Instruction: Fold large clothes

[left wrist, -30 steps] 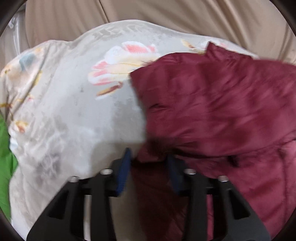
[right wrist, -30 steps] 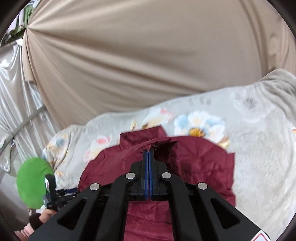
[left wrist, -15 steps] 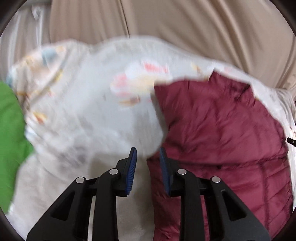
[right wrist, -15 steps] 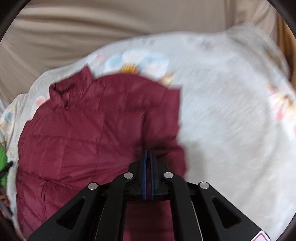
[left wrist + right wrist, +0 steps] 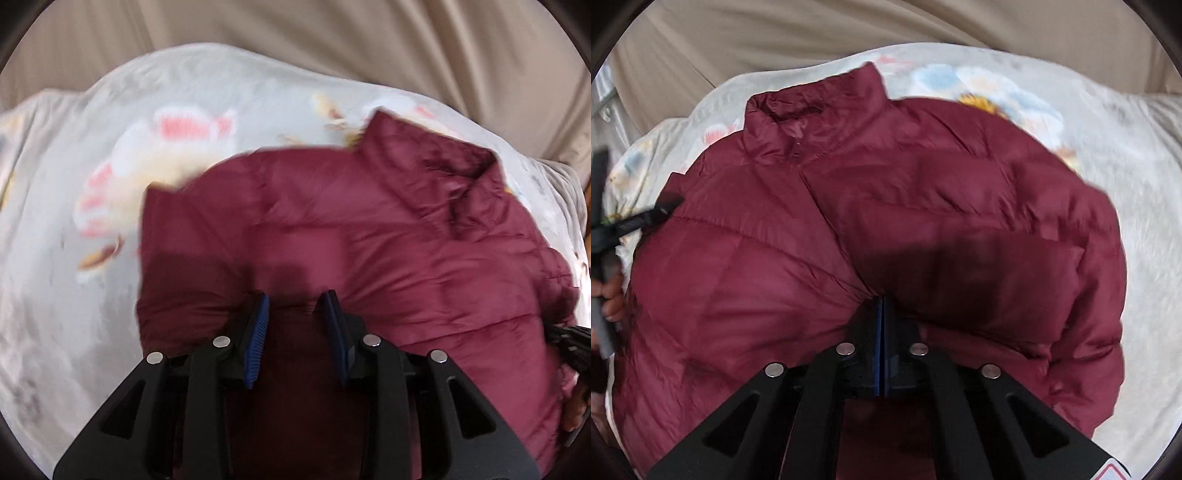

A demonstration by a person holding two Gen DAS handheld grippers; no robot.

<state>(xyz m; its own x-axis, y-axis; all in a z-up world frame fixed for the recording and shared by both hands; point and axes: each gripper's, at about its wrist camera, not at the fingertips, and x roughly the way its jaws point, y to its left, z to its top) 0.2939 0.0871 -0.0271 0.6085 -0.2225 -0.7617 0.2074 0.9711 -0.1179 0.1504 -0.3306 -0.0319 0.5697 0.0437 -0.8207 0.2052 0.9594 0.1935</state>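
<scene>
Folding sleeves inward. Maroon puffer jacket (image 5: 820, 229) spread on floral blanket (image 5: 74, 258) ahead of both. Right hand-held gripper (image 5: 881, 306) pinched tight on sleeve fabric; left hand-held gripper (image 5: 293, 306) just widened, parted narrowly over cloth, pressing nothing. Next, probably: release, smooth.

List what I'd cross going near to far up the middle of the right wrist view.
Right gripper, jaws shut at the jacket's fold → maroon puffer jacket → its collar → floral blanket → beige curtain.
</scene>
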